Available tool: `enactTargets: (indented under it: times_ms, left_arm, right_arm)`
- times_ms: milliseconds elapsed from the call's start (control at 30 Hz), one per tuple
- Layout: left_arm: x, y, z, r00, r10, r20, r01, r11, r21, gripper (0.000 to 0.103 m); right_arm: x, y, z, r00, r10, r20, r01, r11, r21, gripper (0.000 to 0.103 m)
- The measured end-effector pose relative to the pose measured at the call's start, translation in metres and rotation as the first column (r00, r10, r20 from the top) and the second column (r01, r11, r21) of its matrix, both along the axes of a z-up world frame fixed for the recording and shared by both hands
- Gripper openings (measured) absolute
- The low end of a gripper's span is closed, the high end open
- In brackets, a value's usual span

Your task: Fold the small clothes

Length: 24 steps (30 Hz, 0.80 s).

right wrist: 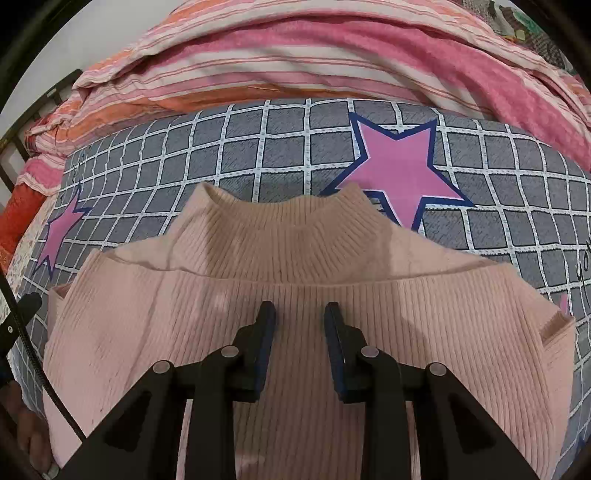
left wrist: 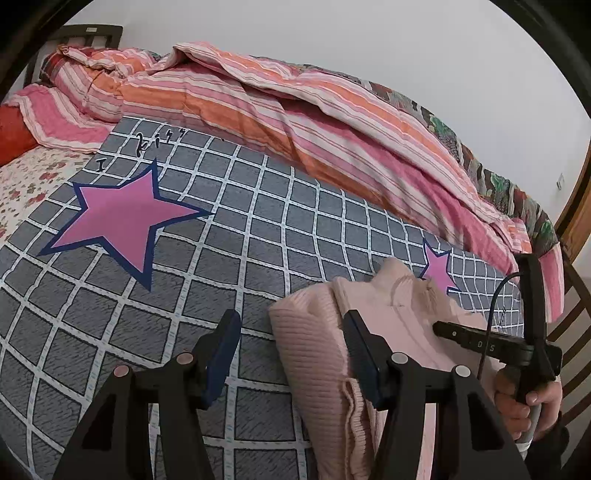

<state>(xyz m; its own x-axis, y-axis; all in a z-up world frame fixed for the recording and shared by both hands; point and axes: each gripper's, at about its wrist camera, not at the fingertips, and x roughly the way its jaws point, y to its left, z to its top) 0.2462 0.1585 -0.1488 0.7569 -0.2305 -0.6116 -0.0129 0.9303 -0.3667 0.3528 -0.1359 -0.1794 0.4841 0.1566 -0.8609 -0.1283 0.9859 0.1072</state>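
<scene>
A pale pink ribbed sweater (right wrist: 295, 258) lies on the bed with its high collar (right wrist: 273, 218) toward the far side and its sides folded in. My right gripper (right wrist: 299, 317) hovers over the middle of the chest, its jaws a narrow gap apart with nothing between them. In the left wrist view the sweater (left wrist: 306, 354) shows as a folded bundle. My left gripper (left wrist: 291, 332) stands open at its left fold, whose edge lies below the gap, and the pads press on nothing. A hand (left wrist: 524, 398) holds the right gripper's handle at the far right.
The bed carries a grey checked sheet (left wrist: 221, 229) with pink stars (right wrist: 399, 166). A bunched pink and orange striped quilt (left wrist: 295, 110) runs along the far side. A dark headboard (left wrist: 92, 35) stands at the top left, and a wooden frame (left wrist: 576, 206) at the right.
</scene>
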Motion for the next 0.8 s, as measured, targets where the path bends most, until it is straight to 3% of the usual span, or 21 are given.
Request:
enactTargets:
  times_ms: [133,300,533,700,800]
  left_arm:
    - [-0.004,-0.005,0.003,1.0,-0.013,0.011,0.013,1.0,0.005,0.055]
    - [-0.014,-0.008,0.01,0.998,-0.046,0.043,0.045,0.999,0.026,0.056]
    - [-0.036,0.0,0.016,0.994,-0.061,0.085,0.065,0.997,-0.045,0.059]
    - [-0.057,-0.01,0.019,0.989,-0.076,0.131,0.071,0.996,0.045,0.063]
    - [-0.07,-0.01,0.014,0.99,-0.087,0.112,0.086,0.996,0.016,0.064]
  right_arm:
    - [-0.007,-0.003,0.004,1.0,0.009,-0.001,-0.009,1.0,0.009,0.027]
    - [-0.048,0.004,0.016,0.998,0.066,0.018,-0.067,0.998,0.007,0.025]
    - [-0.118,0.008,0.026,0.991,0.084,0.103,-0.078,0.995,-0.058,0.025]
    - [-0.159,0.004,0.028,0.984,0.078,0.159,-0.066,0.995,-0.08,0.025]
    - [-0.182,0.003,0.026,0.982,0.075,0.175,-0.063,0.995,-0.075,0.025]
